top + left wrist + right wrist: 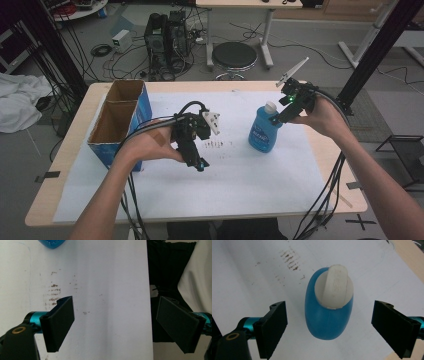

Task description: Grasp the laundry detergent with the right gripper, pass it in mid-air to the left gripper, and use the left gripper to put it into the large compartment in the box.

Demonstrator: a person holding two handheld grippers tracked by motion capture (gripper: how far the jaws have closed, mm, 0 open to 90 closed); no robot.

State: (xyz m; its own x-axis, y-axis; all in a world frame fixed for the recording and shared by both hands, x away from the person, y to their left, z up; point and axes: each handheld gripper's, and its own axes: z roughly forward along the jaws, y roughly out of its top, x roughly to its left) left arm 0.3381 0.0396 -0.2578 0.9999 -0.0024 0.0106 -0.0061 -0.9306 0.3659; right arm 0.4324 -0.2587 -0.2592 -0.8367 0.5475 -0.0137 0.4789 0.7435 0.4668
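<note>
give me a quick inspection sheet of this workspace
surface: wooden table under a white sheet with small brown marks
job's things: blue bottle with white cap, upright on the sheet, ungripped
clutter: open cardboard box, two compartments, at the left side
grippers: right gripper open above the bottle, jaws either side; left gripper open over bare sheet
cables: black bundles trail from both grippers off the near edge
surroundings: stool, computer tower, loose floor cables, white cloth
</note>
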